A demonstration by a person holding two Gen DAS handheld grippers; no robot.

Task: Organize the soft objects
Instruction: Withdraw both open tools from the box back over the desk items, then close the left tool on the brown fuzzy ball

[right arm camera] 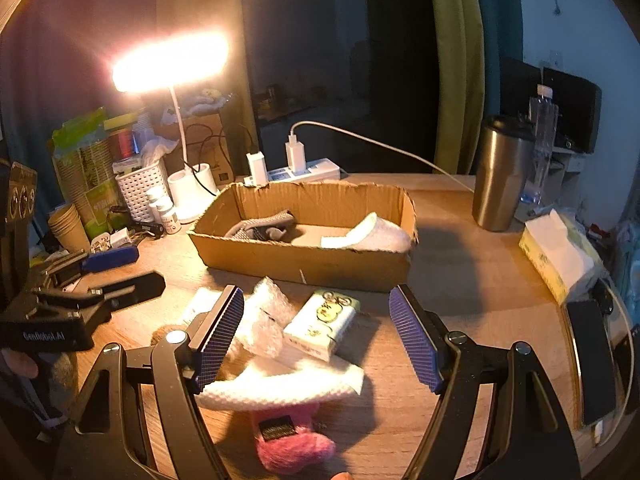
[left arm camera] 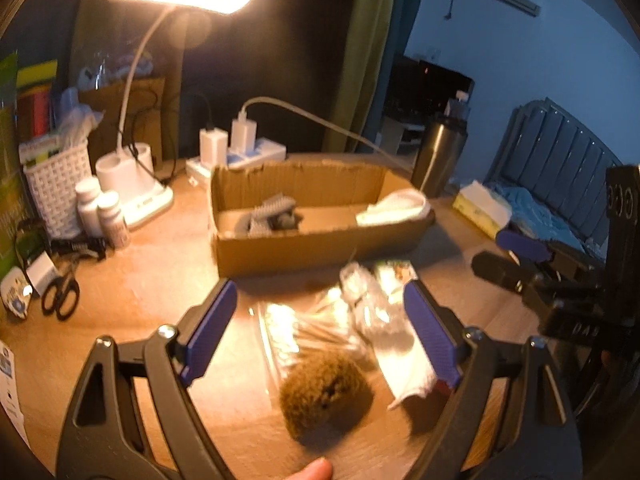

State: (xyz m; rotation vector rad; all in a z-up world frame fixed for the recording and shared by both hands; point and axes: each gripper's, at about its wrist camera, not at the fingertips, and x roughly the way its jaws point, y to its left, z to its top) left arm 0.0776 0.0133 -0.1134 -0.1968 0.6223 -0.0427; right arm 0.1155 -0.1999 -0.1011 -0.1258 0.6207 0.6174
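Soft objects lie loose on the desk before the cardboard box (right arm camera: 304, 248): brown pompom (left arm camera: 326, 394), white cloth (right arm camera: 280, 388), pink plush (right arm camera: 294, 444), bubble wrap (right arm camera: 264, 320). Left gripper (left arm camera: 320, 336) and right gripper (right arm camera: 316, 340) both gape, holding nothing. All look light and compressible; pinch each across its middle.

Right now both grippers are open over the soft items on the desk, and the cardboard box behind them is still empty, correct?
Not quite: the cardboard box already holds a grey item and a white cloth, as the right wrist view shows. Both grippers, left and right, are open.
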